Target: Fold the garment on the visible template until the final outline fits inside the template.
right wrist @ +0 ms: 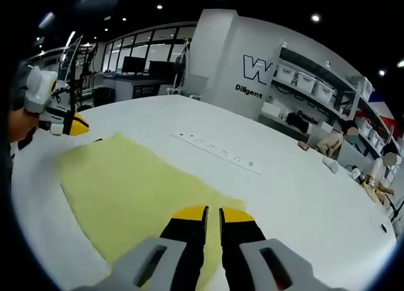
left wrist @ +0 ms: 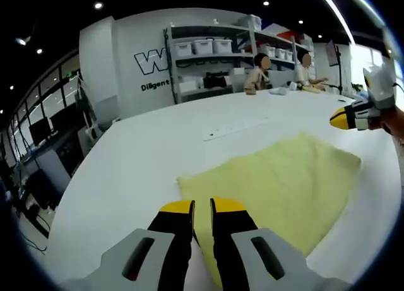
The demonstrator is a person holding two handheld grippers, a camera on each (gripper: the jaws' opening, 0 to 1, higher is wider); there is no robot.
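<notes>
Hovering over yellow garment (left wrist: pixel 278 184) spread flat on white table (left wrist: pixel 139 158), left gripper (left wrist: pixel 202 207) showed jaws narrowly parted, gripping nothing. Right gripper (right wrist: pixel 213 213) likewise, at garment's 5 o'clock edge.

The white wall (right wrist: pixel 252 57) has a big letter "W" (right wrist: pixel 255 69) on it. Under it is the word "Diligent" (right wrist: pixel 248 91). The rest is hidden.
</notes>
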